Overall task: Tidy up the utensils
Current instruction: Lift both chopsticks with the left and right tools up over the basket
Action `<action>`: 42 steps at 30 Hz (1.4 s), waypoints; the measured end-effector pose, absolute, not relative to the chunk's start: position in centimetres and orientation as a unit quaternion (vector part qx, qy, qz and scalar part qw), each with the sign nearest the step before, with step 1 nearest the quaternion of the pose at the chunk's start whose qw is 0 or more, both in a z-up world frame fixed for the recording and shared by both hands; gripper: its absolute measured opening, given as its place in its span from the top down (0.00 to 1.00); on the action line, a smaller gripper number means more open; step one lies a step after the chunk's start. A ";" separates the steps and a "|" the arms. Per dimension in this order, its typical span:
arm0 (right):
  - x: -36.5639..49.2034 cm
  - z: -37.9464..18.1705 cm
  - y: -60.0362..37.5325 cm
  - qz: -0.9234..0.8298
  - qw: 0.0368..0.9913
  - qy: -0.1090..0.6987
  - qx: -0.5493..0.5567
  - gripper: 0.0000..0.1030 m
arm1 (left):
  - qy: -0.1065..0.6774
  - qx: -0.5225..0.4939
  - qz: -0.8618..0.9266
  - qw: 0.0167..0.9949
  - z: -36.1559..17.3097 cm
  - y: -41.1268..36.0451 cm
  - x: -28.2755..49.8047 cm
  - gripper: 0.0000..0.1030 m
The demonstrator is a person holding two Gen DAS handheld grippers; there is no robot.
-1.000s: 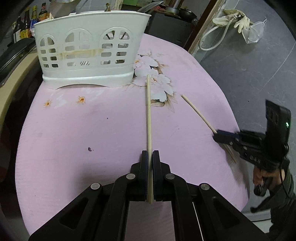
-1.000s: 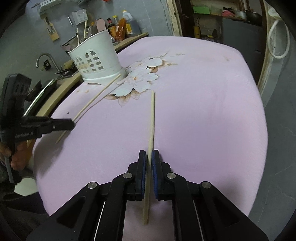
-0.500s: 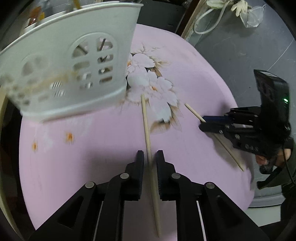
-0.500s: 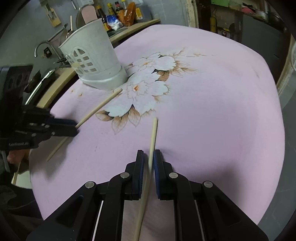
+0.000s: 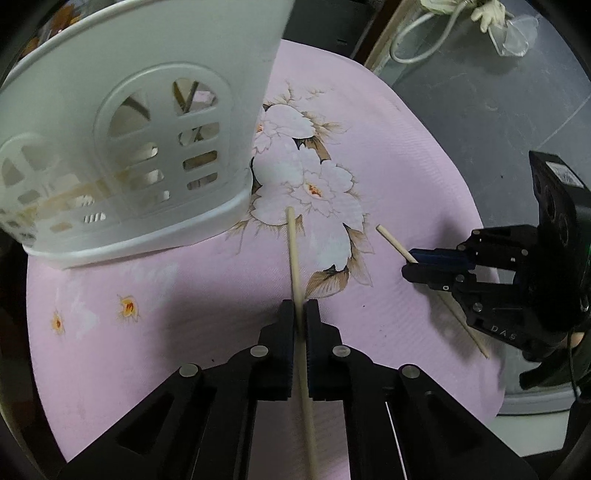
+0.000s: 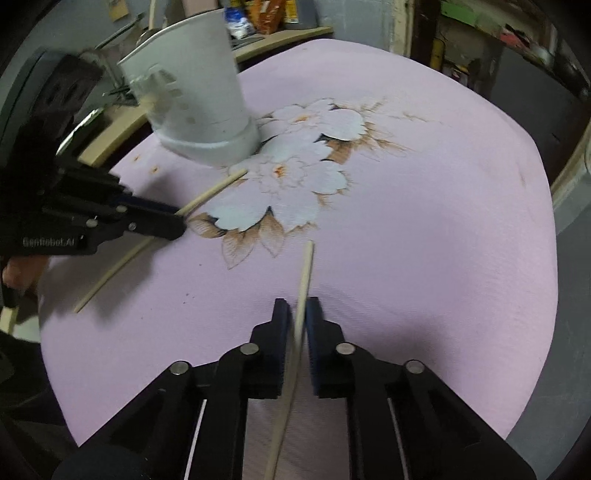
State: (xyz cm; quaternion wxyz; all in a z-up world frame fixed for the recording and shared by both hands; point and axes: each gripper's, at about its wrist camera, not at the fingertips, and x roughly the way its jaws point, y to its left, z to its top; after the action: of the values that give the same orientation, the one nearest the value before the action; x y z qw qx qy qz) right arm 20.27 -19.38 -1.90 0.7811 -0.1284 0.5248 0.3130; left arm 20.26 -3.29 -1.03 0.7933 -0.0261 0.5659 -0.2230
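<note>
A white slotted utensil holder [image 5: 147, 129] stands at the back of the pink flowered tablecloth [image 5: 184, 295], also seen as the holder [image 6: 195, 92] in the right wrist view. My left gripper [image 5: 301, 306] has a pale wooden chopstick [image 5: 293, 251] between its closing jaws, tip pointing at the holder's base. My right gripper [image 6: 297, 304] is closing on a second chopstick [image 6: 306, 269]. Each view shows the other tool: the right gripper [image 5: 406, 264] with its chopstick [image 5: 391, 240], and the left gripper [image 6: 181, 221] with its chopstick [image 6: 218, 186]. Some sticks show through the holder's slots.
The round table's edge [image 6: 535, 295] drops to a grey floor on the right. A wooden counter [image 6: 110, 144] with bottles and a tap lies behind the holder. A hose and gloves [image 5: 480, 14] lie on the floor beyond the table.
Both grippers have moved closer to the holder, which now looms large in the left wrist view. The left jaws parted slightly half a second ago and have closed again on the chopstick.
</note>
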 end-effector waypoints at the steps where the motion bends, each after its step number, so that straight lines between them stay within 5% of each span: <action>1: 20.1 -1.9 -19.2 0.308 0.784 0.522 -0.135 0.95 | 0.562 -0.032 -0.219 0.797 -1.0 -3.1 20.1 0.98; 5: 18.5 -1.8 -17.9 0.292 0.804 0.485 -0.183 0.97 | 0.533 -0.054 -0.209 0.818 -0.9 -2.3 18.9 0.98; 25: 11.7 6.0 -19.5 0.246 0.958 0.146 -0.013 0.97 | 0.199 -0.092 -0.131 0.967 5.6 -0.9 10.6 0.98; 42: 16.0 15.4 -15.1 0.349 0.929 -0.065 0.104 0.97 | 0.049 -0.163 -0.114 0.979 14.9 8.8 15.1 0.98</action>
State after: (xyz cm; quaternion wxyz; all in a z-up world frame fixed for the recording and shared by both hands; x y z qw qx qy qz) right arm 16.03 -15.09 15.36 0.9290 0.1040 -0.0646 0.3491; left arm 15.11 8.81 14.87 0.9787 -0.1634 0.0494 -0.1139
